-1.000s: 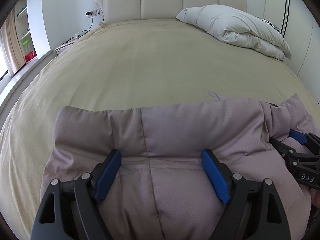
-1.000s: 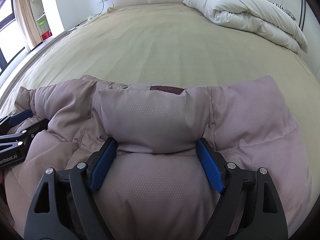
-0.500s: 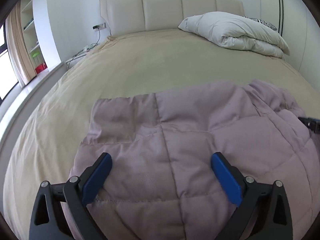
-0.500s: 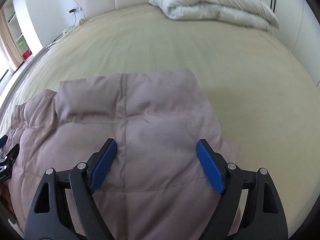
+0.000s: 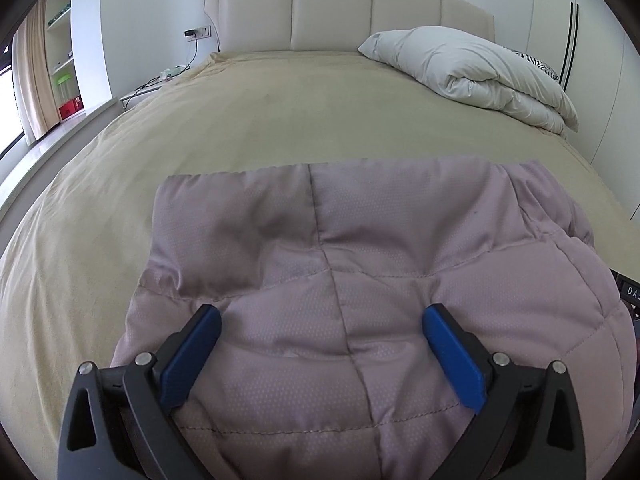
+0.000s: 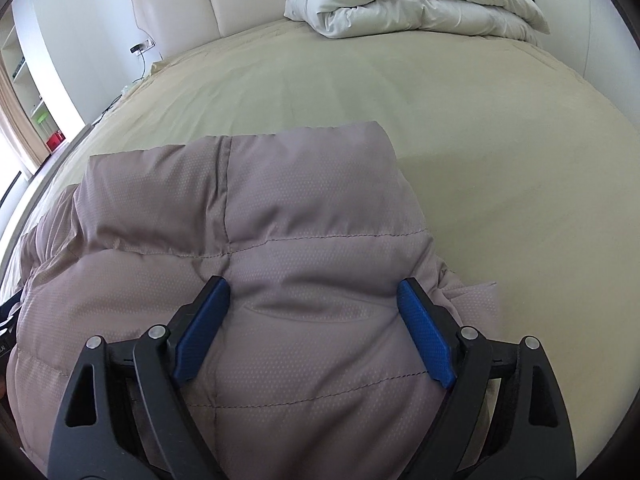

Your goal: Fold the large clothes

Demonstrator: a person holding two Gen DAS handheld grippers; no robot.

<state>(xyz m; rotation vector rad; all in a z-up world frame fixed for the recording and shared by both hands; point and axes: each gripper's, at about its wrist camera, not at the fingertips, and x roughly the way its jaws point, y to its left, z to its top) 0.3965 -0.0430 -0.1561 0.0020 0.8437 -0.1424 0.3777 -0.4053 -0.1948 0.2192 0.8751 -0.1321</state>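
A mauve quilted puffer jacket (image 5: 360,232) lies folded in a thick bundle on the near part of the beige bed (image 5: 300,112). My left gripper (image 5: 322,314) hovers over its left half, jaws wide open, blue pads (image 5: 192,356) on either side of a puffy panel without gripping it. My right gripper (image 6: 313,286) is over the jacket (image 6: 300,208) near its right edge. Its jaws are opening, and padded fabric bulges between the pads (image 6: 426,340), which do not clamp it. A sliver of the right gripper's black body (image 5: 630,292) shows at the left view's right edge.
A folded white duvet (image 5: 472,68) lies at the head of the bed on the right, below the cream headboard (image 5: 332,12). Shelves and a curtain (image 5: 36,80) stand at the far left. Bare beige bedspread (image 6: 500,152) stretches beyond and right of the jacket.
The left jaws widened and the left view pulled back over the jacket. The right gripper swung right from the collar to the jacket's right edge and rolled; the collar is out of view.
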